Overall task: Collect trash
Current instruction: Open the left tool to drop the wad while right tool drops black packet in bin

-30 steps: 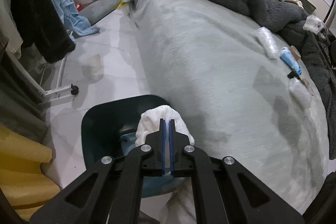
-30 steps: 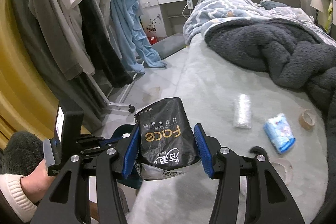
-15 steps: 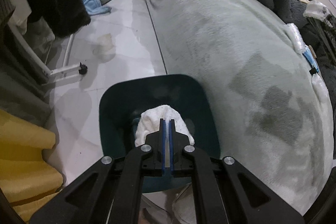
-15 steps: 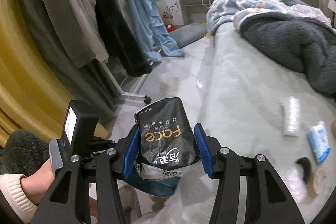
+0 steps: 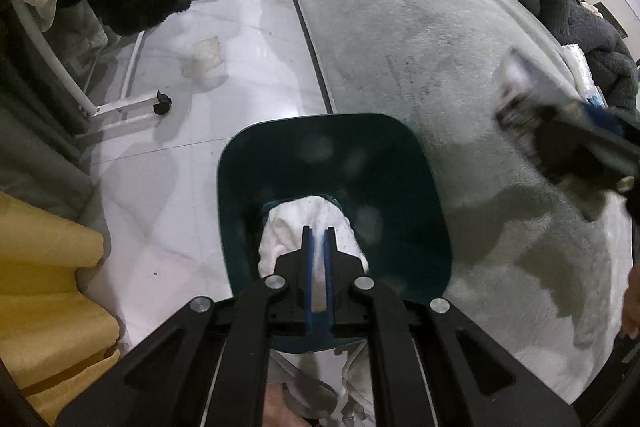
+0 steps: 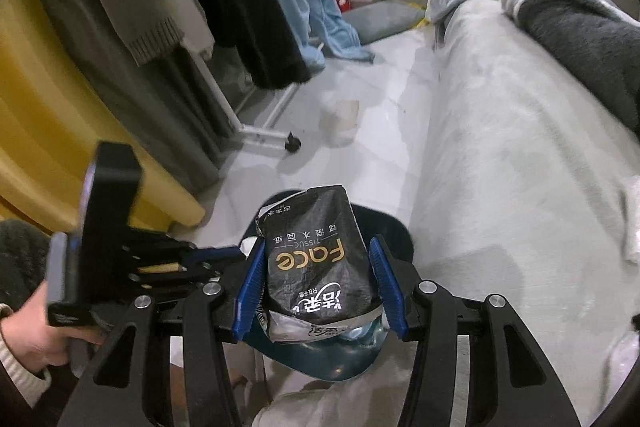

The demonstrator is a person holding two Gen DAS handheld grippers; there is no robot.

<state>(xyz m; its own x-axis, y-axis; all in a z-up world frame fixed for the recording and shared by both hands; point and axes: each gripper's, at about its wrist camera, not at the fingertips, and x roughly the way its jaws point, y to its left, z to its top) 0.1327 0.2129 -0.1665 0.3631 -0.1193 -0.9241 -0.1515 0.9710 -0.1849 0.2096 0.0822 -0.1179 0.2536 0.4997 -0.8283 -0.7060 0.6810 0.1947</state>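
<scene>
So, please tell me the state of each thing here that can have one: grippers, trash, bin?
Left gripper: shut on the white tissue, over the bin.
White tissue: crumpled, pinched between the blue pads.
Right gripper: shut on the black tissue pack.
Black tissue pack: torn open, crumpled, held above the bin.
Bin: upright on the floor, open top.

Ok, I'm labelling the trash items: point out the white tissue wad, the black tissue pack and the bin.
white tissue wad (image 5: 292,227), left wrist view, upper crumpled face.
black tissue pack (image 6: 316,255), right wrist view, printed front.
dark teal bin (image 5: 236,163), left wrist view, far left rim.
</scene>
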